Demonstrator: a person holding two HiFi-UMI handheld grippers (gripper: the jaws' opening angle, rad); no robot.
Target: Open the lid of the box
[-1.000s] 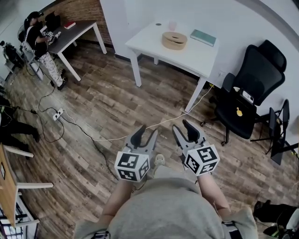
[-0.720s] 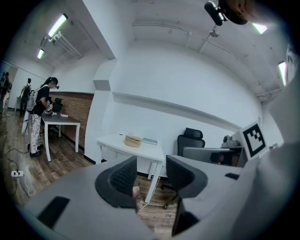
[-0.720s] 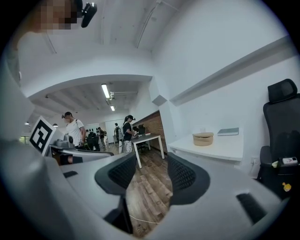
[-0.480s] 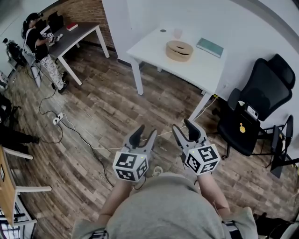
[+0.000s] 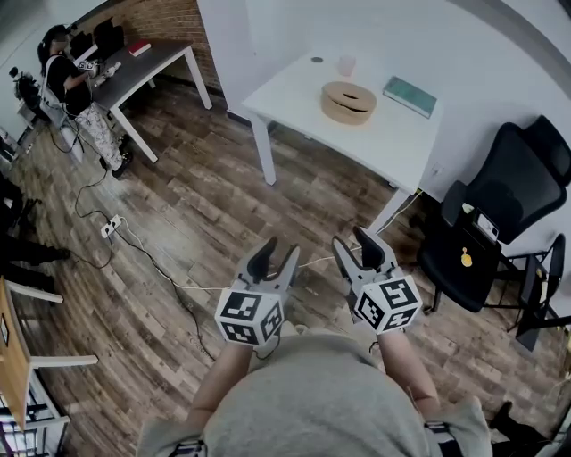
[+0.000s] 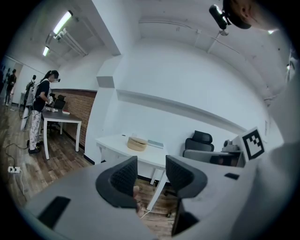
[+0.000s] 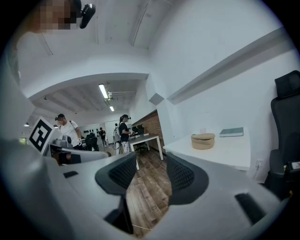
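Round tan box [image 5: 349,102] seems lidded; left tool [image 5: 279,250], right tool [image 5: 354,241], just widened, gape empty.

Open wooden floor [image 5: 205,196] ahead, white table [image 5: 393,134] beyond, black chair [image 5: 522,174] at right

I note: box [image 5: 349,102] tan. Tabletop [image 5: 294,85] white. Book [image 5: 410,95] teal. Chair [image 5: 500,201] black. Floor [image 5: 196,205] brown, wood-plank pattern, light and dark boards mixed. Brick wall [image 5: 165,27] reddish-brown. My sweatshirt [image 5: 303,402] grey.
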